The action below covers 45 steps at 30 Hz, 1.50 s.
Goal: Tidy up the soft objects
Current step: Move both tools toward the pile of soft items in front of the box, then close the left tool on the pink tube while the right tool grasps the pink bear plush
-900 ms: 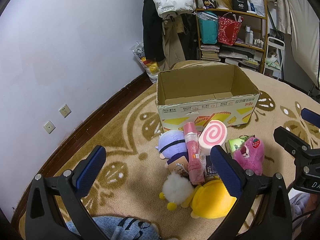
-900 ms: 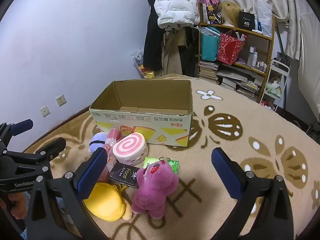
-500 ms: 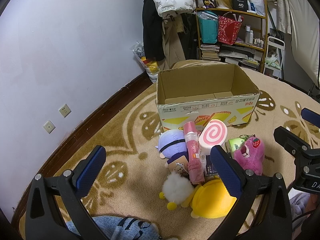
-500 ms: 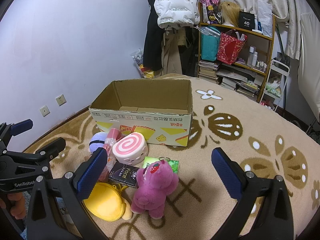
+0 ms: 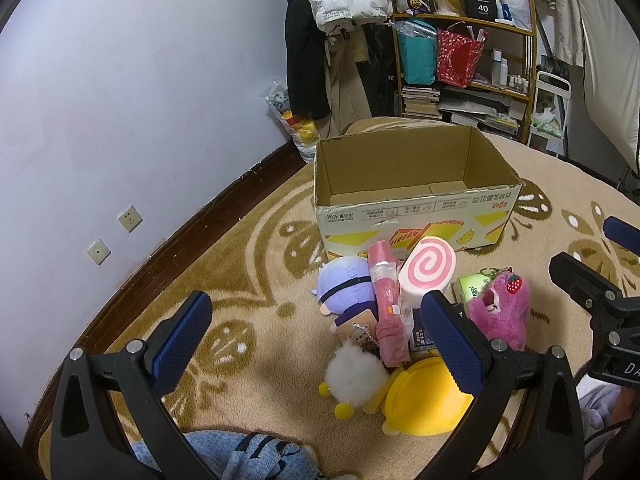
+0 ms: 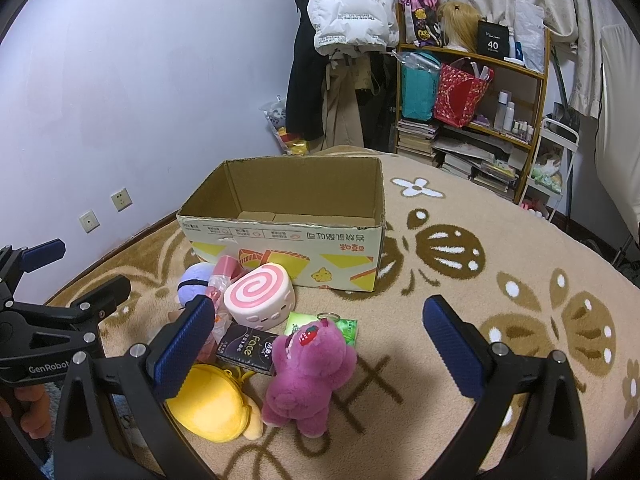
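No toy is picked up yet, so I judge the task is at its very start. The left hand-held gripper (image 5: 316, 344) and the right hand-held gripper (image 6: 318, 346) both hover above the carpet (image 6: 500, 340) with jaws spread wide and nothing between them.

The soft objects lie in one pile just in front of the cardboard box (image 6: 288, 240), which stands open and, as far as one can see, empty. In the pile are a pink bear (image 6: 310, 376), a yellow plush (image 6: 210, 404), a swirl cushion (image 6: 258, 294), a purple plush (image 5: 346, 286) and a white fluffy ball (image 5: 354, 374) — some touch each other.

The next move probably asks one gripper to come down around a single toy — the pink bear is nearest to the right one.
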Motion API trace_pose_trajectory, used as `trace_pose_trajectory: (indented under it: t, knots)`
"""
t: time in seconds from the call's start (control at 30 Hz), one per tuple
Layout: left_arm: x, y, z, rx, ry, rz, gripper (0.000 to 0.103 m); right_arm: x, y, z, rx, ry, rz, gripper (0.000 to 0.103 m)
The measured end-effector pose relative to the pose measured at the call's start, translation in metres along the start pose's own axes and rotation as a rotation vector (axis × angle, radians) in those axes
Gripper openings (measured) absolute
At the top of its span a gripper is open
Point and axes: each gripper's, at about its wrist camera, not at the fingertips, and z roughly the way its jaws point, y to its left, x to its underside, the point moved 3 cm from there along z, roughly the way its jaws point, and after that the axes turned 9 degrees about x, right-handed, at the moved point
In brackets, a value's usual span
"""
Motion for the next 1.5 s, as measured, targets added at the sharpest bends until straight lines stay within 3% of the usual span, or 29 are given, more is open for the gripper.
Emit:
trace_pose_trajectory:
  t: [0.6, 1.5]
  knots:
    - [0.001, 0.024, 0.043, 0.079, 0.165, -0.174, 0.103, 0.012, -0.007, 0.032, -0.018, 0.102, 0.052, 0.103]
    - [-0.003, -0.008, 0.126, 0.168, 0.326, -0.079, 0.103, 0.042, -0.010, 0.097, -0.061, 0.342, 0.129, 0.099]
